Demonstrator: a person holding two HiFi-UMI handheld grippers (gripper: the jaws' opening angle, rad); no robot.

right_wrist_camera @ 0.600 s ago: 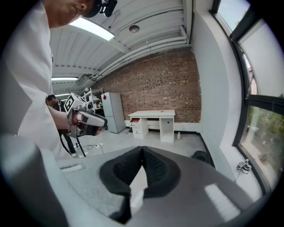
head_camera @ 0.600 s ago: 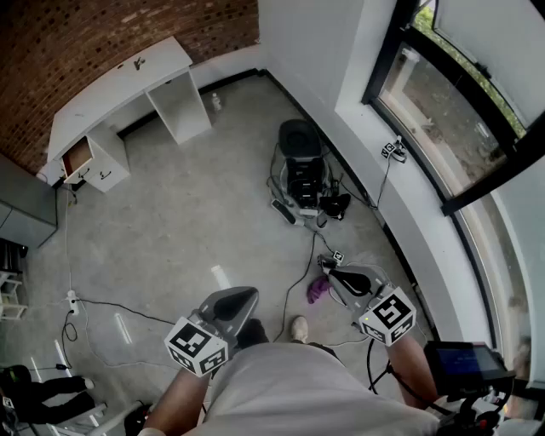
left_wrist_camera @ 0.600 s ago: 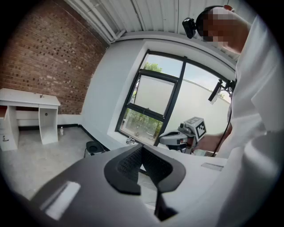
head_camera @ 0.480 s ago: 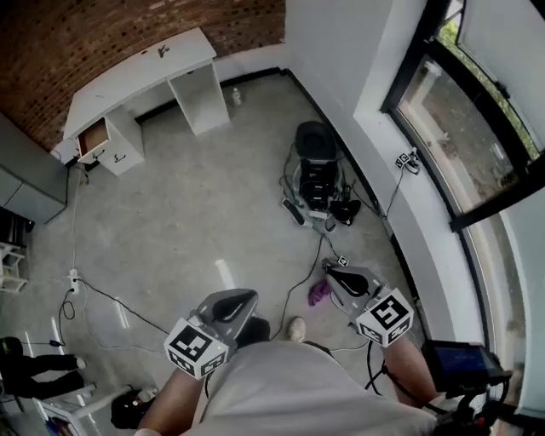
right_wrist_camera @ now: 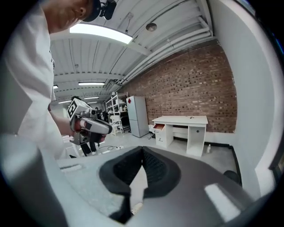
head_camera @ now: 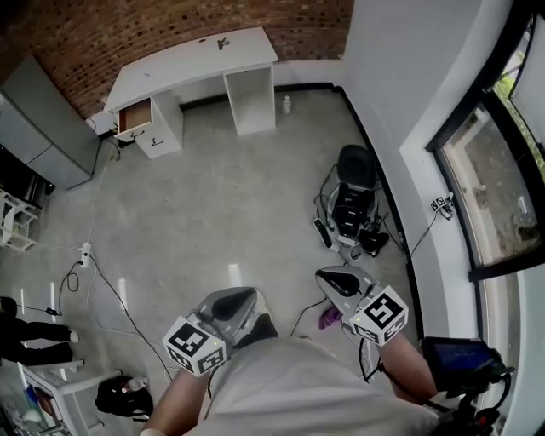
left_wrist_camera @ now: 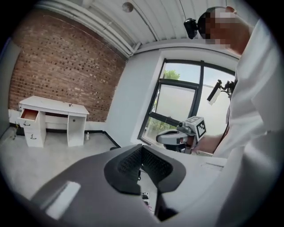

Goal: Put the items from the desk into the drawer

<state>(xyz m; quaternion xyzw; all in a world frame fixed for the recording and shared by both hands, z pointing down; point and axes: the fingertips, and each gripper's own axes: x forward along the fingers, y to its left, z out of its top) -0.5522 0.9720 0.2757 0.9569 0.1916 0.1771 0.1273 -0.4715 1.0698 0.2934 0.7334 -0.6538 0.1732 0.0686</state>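
Left gripper view: state of the jaws?
— Pressed together at the tips on the left gripper (left_wrist_camera: 142,150), nothing between the ribbed pads.

Right gripper view, same story?
— Same. Closed tip to tip on the right gripper (right_wrist_camera: 142,153), nothing held.

Seen from the head view?
— Both held low and close to a white shirt (head_camera: 298,392), side by side but apart, pointing forward and slightly down over the bare concrete floor (head_camera: 213,213).

And the things to be put away?
— Far across the room. White desk (head_camera: 196,58) against the brick wall (head_camera: 170,21), a few small dark items (head_camera: 222,41) lying on its top, too small to identify.

And the drawer (head_camera: 134,117)?
— Pulled open at the desk's left end as seen from the head view, wood-coloured inside, contents impossible to make out from here.

Anything else in frame?
— Small bottle (head_camera: 287,104) on the floor just beside the desk's right-hand panel. Grey cabinet (head_camera: 43,128) to the left of the desk. Black equipment (head_camera: 353,192) with trailing cables along the wall under the window (head_camera: 502,196). Purple object (head_camera: 329,318) on the floor, showing just beside the right gripper in the head view.
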